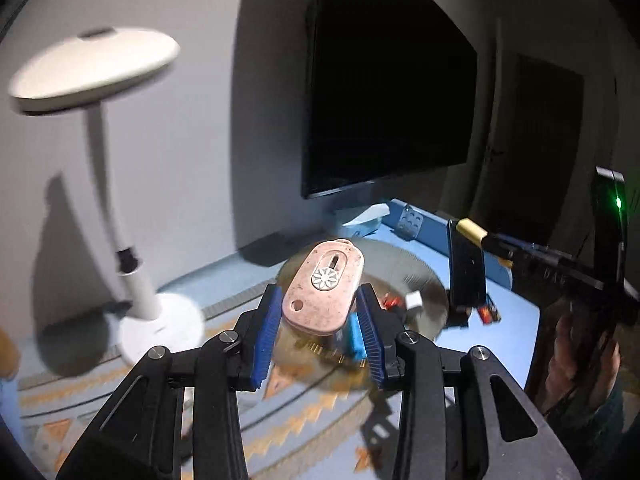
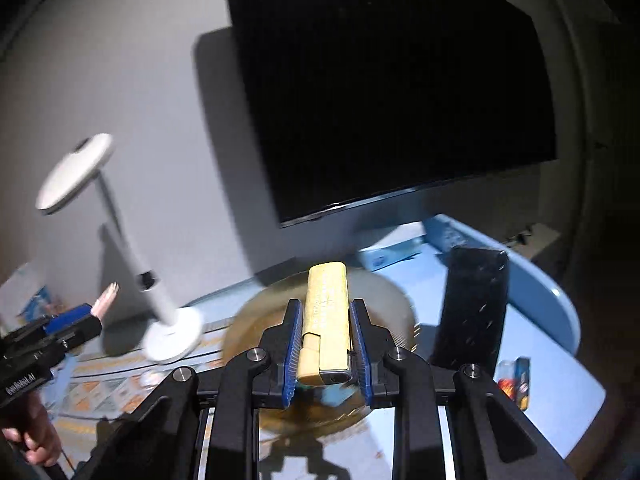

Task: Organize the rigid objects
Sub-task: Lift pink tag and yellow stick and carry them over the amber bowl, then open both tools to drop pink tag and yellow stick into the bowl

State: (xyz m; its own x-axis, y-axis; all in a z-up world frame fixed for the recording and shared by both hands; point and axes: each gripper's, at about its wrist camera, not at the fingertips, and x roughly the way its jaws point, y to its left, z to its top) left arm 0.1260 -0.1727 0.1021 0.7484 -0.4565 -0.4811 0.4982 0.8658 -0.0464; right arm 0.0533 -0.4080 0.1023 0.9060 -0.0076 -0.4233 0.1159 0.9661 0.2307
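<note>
Above table, both tools loaded

White desk lamp, 9 o'clock, upright on blue worktop. Dark monitor, 12 o'clock, against grey wall. Patterned mat, 6 o'clock.

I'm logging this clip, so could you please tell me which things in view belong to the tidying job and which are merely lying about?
In the job:
- pink case, held in the left gripper
- yellow lighter, held in the right gripper
- round tray below them

Lying about:
- white desk lamp
- dark monitor
- black phone, standing upright
</note>
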